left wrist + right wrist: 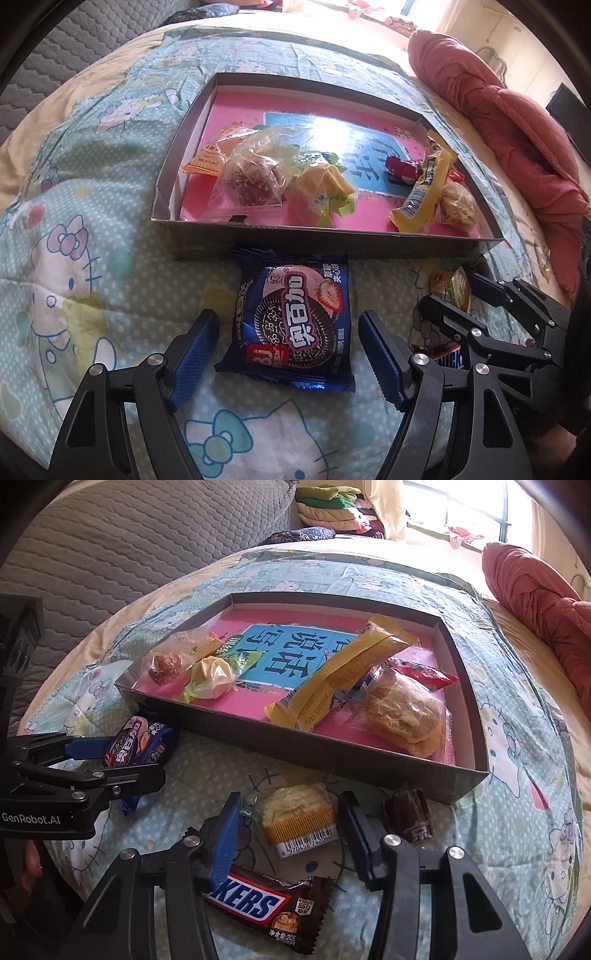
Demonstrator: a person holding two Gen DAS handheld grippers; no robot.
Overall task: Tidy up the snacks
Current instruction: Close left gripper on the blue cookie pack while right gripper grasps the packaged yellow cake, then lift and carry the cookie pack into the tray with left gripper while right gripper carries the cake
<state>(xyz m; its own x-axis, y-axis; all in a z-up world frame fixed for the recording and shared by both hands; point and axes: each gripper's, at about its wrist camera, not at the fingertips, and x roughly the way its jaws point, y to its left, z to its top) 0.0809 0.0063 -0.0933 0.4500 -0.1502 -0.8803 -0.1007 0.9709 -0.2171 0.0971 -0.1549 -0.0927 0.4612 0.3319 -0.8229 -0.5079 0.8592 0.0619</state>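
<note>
A blue Oreo packet point(291, 325) lies on the bedsheet in front of the shallow cardboard box point(295, 243). My left gripper point(288, 356) stands open astride it, pads clear of both edges. In the right wrist view a small wrapped cake point(299, 819) with a barcode lies between the fingers of my right gripper point(290, 830), which is open; the wrapper's edges come close to the pads. A Snickers bar point(258, 901) lies under that gripper, and a brown candy point(408, 816) just to its right. The box point(295, 749) holds several wrapped snacks.
The box's near wall rises just beyond both grippers. The right gripper point(448, 291) shows at the right of the left wrist view, the left gripper point(136, 760) at the left of the right wrist view. A red quilt point(498, 122) is heaped at the right, a grey cushion point(129, 535) at the far left.
</note>
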